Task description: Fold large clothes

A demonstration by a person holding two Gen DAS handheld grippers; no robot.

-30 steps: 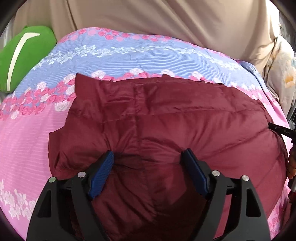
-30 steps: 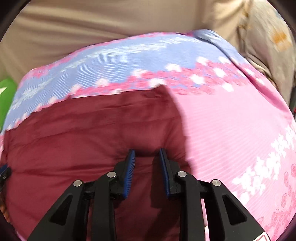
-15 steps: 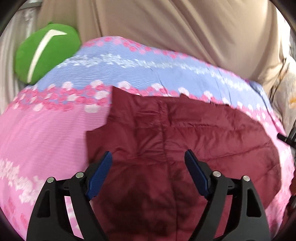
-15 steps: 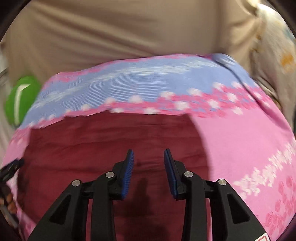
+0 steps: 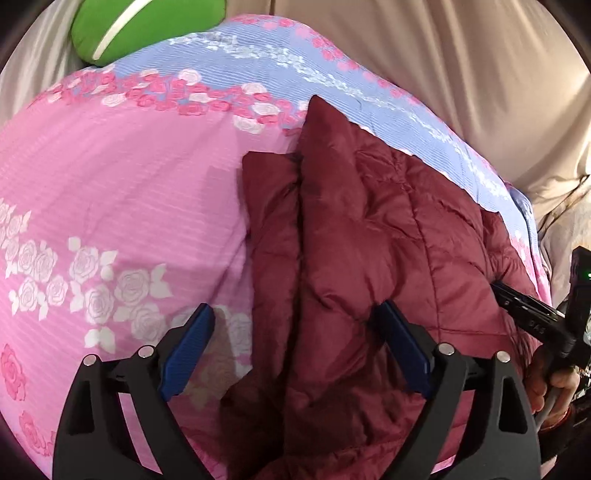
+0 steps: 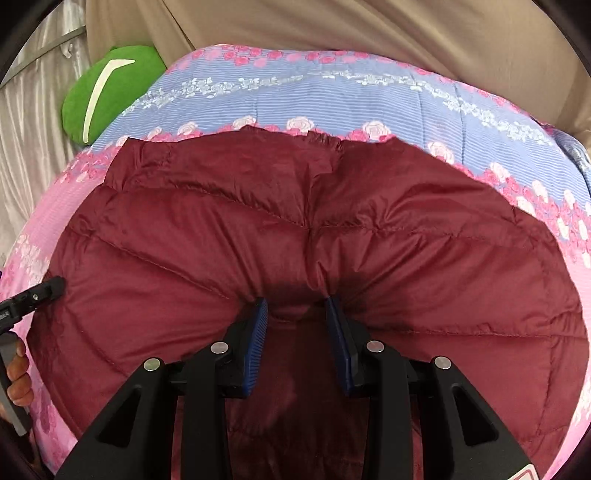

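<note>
A maroon quilted puffer jacket lies spread on a pink and blue floral bedspread. My left gripper is open, its jaws wide apart over the jacket's left edge, holding nothing. In the right wrist view the jacket fills the middle, and my right gripper is shut on a bunched fold of the jacket near its front edge. The right gripper's body also shows at the right edge of the left wrist view.
A green cushion lies at the bed's far left corner. A beige curtain hangs behind the bed. The bedspread continues past the jacket's far edge.
The left gripper has swung left to the jacket's left edge, still open. The right gripper has moved left over the middle of the jacket and pinched a fold of it.
</note>
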